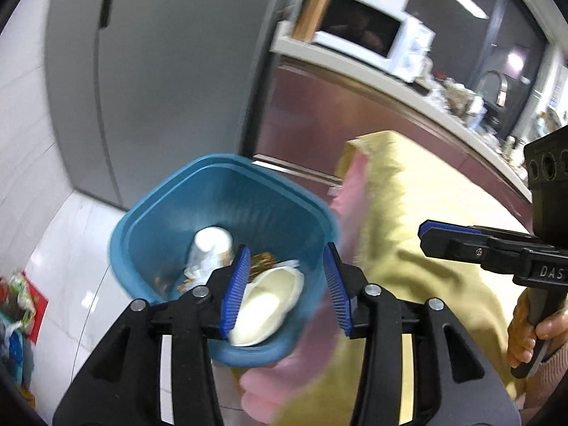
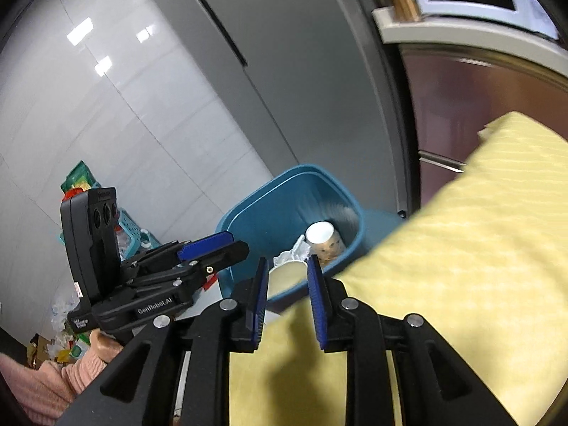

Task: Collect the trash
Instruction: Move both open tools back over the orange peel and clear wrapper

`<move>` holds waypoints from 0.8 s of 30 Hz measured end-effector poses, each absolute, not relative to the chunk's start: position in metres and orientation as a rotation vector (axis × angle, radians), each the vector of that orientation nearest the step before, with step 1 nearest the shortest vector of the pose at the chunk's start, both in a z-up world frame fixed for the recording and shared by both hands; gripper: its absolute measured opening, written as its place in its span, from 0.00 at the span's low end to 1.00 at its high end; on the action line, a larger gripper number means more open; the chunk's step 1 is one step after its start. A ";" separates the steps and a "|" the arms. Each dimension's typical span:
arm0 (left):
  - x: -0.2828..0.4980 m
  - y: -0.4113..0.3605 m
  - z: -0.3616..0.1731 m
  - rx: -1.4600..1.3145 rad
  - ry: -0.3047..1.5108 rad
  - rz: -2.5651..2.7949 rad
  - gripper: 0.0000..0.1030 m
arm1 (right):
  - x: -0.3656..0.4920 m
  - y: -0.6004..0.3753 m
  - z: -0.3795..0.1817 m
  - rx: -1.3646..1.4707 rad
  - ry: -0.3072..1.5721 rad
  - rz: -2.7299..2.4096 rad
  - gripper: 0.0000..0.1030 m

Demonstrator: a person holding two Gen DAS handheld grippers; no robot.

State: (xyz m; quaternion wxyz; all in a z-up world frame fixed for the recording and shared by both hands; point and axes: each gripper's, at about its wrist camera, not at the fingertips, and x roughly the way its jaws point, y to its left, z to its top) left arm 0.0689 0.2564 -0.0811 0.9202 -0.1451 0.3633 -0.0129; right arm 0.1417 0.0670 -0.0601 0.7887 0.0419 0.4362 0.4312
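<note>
A blue plastic trash bin (image 1: 170, 209) stands on the floor beside a table with a yellow cloth (image 1: 426, 234). It holds a paper cup (image 1: 211, 245), a white bowl (image 1: 266, 305) and crumpled wrappers. My left gripper (image 1: 285, 287) is open and empty, right above the bin. My right gripper (image 2: 287, 298) is open and empty over the table's edge, near the bin (image 2: 255, 213); the cup (image 2: 323, 239) shows inside. The right gripper also shows in the left wrist view (image 1: 440, 236), and the left gripper in the right wrist view (image 2: 213, 245).
A grey fridge (image 1: 159, 71) stands behind the bin. A counter with a white microwave (image 1: 372, 39) runs to the right. Bags and packets (image 2: 78, 184) lie on the white tiled floor at the left. A pink cloth (image 1: 351, 191) hangs under the yellow one.
</note>
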 end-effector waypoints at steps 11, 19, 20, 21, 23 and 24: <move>0.072 0.139 -0.045 -0.184 0.703 -0.328 0.49 | 0.113 -0.069 -0.032 0.168 0.809 0.703 0.27; 0.077 0.044 -0.042 -0.100 0.730 -0.512 0.50 | 0.110 -0.167 -0.037 0.263 0.771 0.493 0.28; 0.079 0.031 -0.042 -0.085 0.736 -0.538 0.50 | 0.110 -0.178 -0.037 0.271 0.767 0.471 0.28; 0.081 0.022 -0.042 -0.075 0.739 -0.554 0.50 | 0.110 -0.187 -0.039 0.277 0.763 0.447 0.28; 0.084 -0.003 -0.045 -0.046 0.752 -0.589 0.51 | 0.111 -0.209 -0.040 0.298 0.754 0.398 0.31; 0.086 -0.012 -0.045 -0.040 0.759 -0.603 0.51 | 0.112 -0.221 -0.041 0.313 0.750 0.368 0.31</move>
